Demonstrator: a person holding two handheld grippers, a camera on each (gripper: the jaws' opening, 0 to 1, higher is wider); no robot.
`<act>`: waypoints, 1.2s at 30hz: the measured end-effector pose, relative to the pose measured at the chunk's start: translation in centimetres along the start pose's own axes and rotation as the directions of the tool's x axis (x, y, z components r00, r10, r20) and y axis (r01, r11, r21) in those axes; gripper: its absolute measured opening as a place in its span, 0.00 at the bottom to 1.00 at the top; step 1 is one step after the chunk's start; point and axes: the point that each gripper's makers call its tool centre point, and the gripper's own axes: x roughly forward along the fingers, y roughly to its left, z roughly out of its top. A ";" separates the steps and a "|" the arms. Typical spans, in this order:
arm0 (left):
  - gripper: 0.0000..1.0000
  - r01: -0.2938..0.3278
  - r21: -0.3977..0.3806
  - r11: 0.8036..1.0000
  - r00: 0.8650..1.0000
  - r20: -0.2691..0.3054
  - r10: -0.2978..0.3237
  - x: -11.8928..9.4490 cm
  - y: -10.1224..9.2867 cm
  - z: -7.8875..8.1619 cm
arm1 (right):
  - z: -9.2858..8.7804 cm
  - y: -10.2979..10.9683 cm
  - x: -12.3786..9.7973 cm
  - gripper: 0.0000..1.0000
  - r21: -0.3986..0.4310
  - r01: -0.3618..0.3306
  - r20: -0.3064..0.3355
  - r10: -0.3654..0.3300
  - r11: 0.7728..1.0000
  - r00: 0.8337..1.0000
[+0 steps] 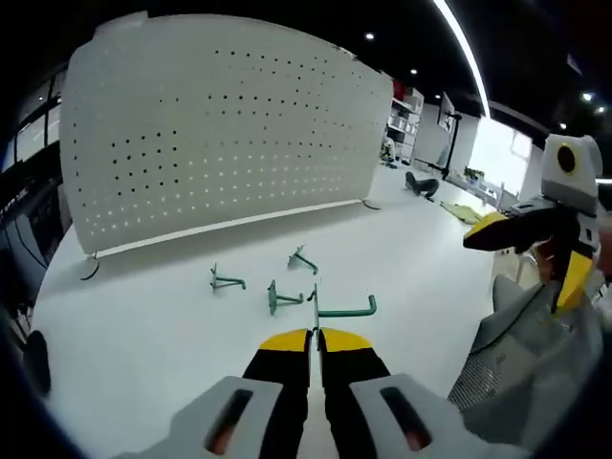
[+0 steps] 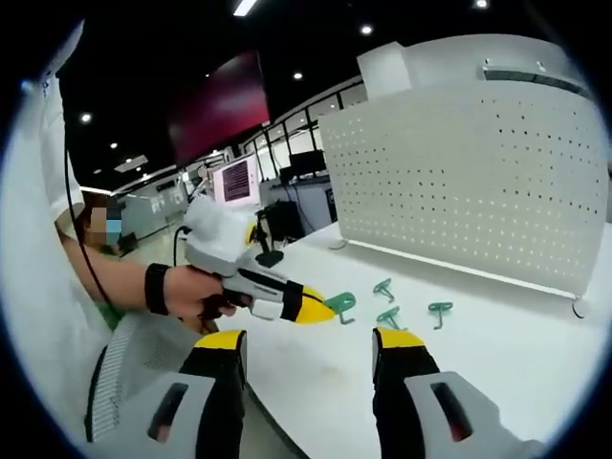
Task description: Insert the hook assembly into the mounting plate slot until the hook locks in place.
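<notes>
Beyond the white table (image 1: 143,335) we see ceiling lights (image 2: 244,8) in a dark ceiling, a lit pink-white monitor (image 2: 235,181) beside a dark red wall panel (image 2: 218,107), what may be shelving (image 1: 405,124) at the far side, and a bright window (image 1: 499,153).

My left gripper view faces the pegboard (image 1: 220,134) head-on, low over the surface (image 1: 143,325); my right gripper view looks across obliquely. Both share the hooks (image 1: 287,292).

hooks (image 1: 273,287) on table (image 1: 143,325), pegboard (image 1: 220,134) behind
</notes>
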 end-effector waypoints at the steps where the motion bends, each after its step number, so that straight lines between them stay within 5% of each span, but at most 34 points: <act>1: 0.03 0.009 0.001 1.000 1.000 0.009 -0.009 -0.2 -0.4 0.2 | 0.0 0.0 0.0 0.53 -0.001 0.004 0.004 -0.004 1.000 1.000; 13: 0.03 0.055 0.029 0.998 0.991 0.118 -0.058 -2.0 -2.8 2.0 | 0.6 0.5 -0.7 0.44 0.140 0.015 0.100 -0.029 0.990 0.995; 23: 0.03 0.078 0.056 0.995 0.974 0.207 -0.088 -4.0 -5.1 3.9 | 1.6 1.0 -0.8 0.39 0.173 0.020 0.149 -0.046 0.985 0.988; 36: 0.03 0.139 0.084 0.987 0.955 0.252 -0.156 -5.2 -7.9 4.3 | 1.8 2.2 -1.0 0.27 0.229 -0.020 0.165 -0.018 0.973 0.986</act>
